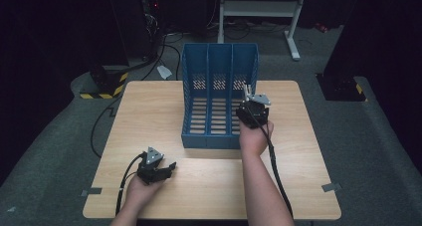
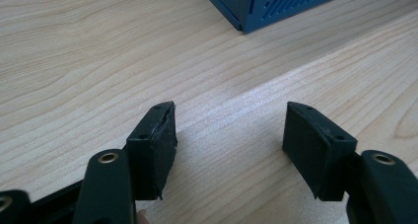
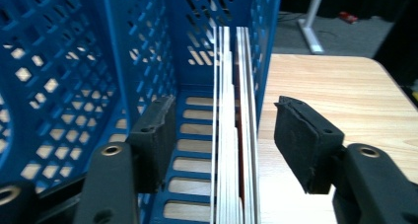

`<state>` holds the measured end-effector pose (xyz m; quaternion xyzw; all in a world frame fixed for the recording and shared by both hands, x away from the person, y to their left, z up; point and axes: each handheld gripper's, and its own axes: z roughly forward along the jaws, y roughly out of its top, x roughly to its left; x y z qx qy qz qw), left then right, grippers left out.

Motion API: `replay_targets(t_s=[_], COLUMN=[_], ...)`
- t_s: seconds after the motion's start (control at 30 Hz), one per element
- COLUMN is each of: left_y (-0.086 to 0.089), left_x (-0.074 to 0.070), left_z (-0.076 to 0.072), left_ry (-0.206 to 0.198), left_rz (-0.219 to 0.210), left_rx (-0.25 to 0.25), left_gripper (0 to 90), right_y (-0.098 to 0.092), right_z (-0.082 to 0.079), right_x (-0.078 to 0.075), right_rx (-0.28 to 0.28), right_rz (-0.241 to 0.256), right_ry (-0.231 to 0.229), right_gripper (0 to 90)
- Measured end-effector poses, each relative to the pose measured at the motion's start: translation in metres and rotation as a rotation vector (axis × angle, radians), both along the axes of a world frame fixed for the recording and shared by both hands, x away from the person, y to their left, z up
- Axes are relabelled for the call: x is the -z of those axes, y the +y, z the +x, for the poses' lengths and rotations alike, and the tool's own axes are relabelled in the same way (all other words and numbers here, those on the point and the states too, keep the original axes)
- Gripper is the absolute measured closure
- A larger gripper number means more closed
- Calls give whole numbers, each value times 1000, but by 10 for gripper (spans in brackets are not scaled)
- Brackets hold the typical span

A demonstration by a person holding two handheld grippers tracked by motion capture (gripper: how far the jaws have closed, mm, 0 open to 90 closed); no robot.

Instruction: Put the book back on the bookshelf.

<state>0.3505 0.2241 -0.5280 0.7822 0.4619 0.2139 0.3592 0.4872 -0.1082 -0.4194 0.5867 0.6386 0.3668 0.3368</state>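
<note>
A blue three-slot file rack (image 1: 219, 76) stands upright at the back middle of the wooden table (image 1: 149, 111). Several thin white booklets (image 3: 226, 135) stand on edge in its right slot, against the right wall. My right gripper (image 1: 247, 94) is open at that wall. In the right gripper view its jaws straddle the booklets and the rack wall (image 3: 261, 46) without pressing on them. My left gripper (image 1: 170, 167) rests low over the table's front left, open and holding nothing (image 2: 229, 128). A corner of the rack (image 2: 266, 2) lies ahead of it.
Beyond the table a white metal stand (image 1: 259, 9) sits on the grey floor. A yellow-and-black striped base (image 1: 104, 86) and loose cables (image 1: 164, 47) lie at the back left. Grey tape marks (image 1: 331, 187) sit near the table's front corners.
</note>
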Motion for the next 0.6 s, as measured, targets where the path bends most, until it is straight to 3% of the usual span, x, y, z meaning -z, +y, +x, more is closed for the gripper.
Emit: replay_targets(t_s=[0.3,0.6], left_y=[0,0], left_x=[0,0], left_z=[0,0], left_ry=[1,2], left_rz=[7,8], left_rx=[4,3], left_gripper=[362,359], right_y=[-9,-24], right_z=[-6,-24], right_x=[-3,-3], right_rx=[-67,-105], right_rz=[15,39], right_ry=[5,-17], right_gripper=[352,343])
